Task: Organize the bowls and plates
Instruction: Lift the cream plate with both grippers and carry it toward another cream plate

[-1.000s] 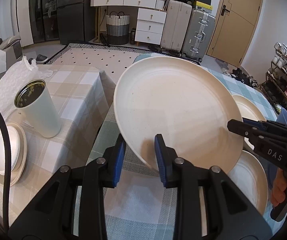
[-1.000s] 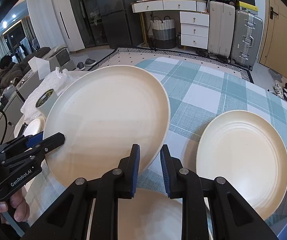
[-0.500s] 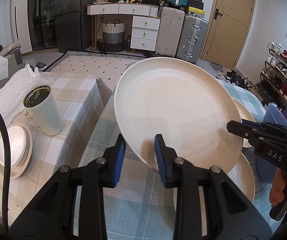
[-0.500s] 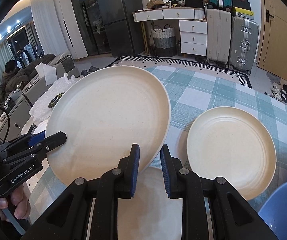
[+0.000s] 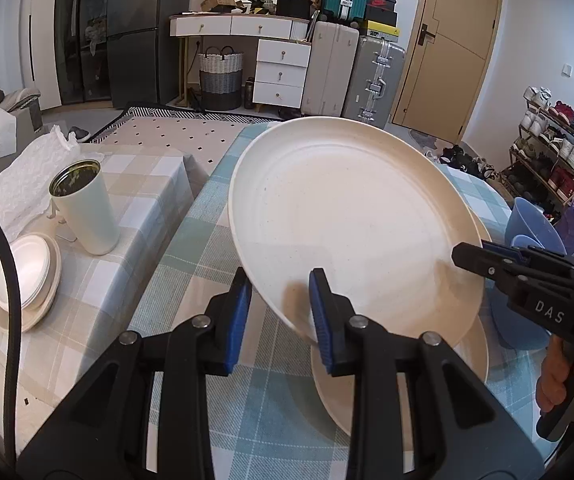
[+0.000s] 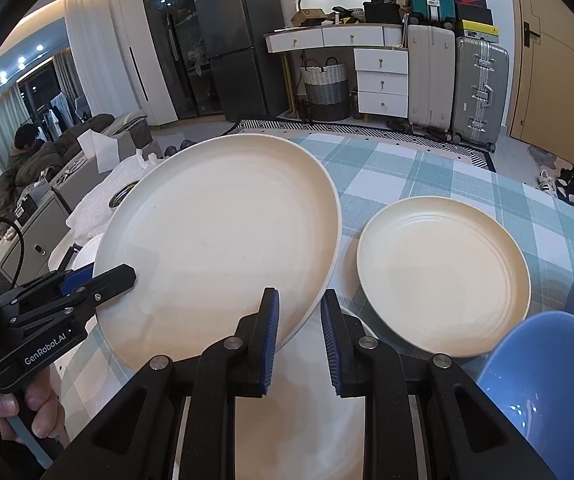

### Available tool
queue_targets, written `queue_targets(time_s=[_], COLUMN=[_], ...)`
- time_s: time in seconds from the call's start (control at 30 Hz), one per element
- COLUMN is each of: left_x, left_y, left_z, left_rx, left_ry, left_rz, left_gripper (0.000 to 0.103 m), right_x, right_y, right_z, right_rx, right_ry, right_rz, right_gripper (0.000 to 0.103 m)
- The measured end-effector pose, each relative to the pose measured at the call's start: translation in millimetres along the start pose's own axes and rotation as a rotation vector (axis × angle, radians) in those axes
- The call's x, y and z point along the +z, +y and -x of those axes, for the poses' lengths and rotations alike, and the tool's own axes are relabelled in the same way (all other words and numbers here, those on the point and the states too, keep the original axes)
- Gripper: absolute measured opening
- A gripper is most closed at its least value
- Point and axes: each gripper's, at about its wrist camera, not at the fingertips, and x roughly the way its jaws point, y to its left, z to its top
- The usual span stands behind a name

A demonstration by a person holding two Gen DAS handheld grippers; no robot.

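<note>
Stack of small white dishes [image 5: 23, 276]: I see it at the far left on the beige checked cloth [image 5: 127, 216], nested, well apart from my grippers.

Pale green metal tumbler [image 5: 83, 208]: upright just right of that stack, with crumpled white wrapping [image 5: 23, 184] behind it.

Left gripper [image 5: 277, 308]: my blue-padded fingers [image 5: 323, 320] are narrow and clamp the near left rim of the big plate. In the right wrist view the same tool [image 6: 99, 276] grips the plate's left edge, with a hand [image 6: 27, 412] on its handle.

Large round cream plate [image 5: 351, 224]: I have it lifted off the table, tilted, pinched by both grippers at once. It hangs over the teal checked tablecloth [image 5: 215, 248] and over another cream plate [image 5: 467, 356] lying beneath it.

Right gripper [image 6: 299, 340]: fingers drawn close, nipping the plate's lower right rim. From the left camera I see it [image 5: 471, 256] biting the plate's right edge.

Second cream plate [image 6: 443, 280]: flat on the teal cloth, just right of the held plate [image 6: 219, 240], apart from it.

Blue plastic bowls [image 6: 539, 392]: at the far right, one near, one behind, close to that flat plate.
</note>
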Motion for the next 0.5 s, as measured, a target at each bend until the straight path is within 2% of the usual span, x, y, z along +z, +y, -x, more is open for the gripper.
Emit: queue_targets(time_s=[0.5], left_x=[-29], left_y=[-21], left_z=[14], left_rx=[-0.013], left_ry=[0.024], left_rz=[-0.045], left_gripper=[0.026], right_x=[-33], right_y=[-2], right_z=[19], right_rx=[-0.024], right_ry=[0.003], right_rz=[-0.01], right_gripper=[0.022])
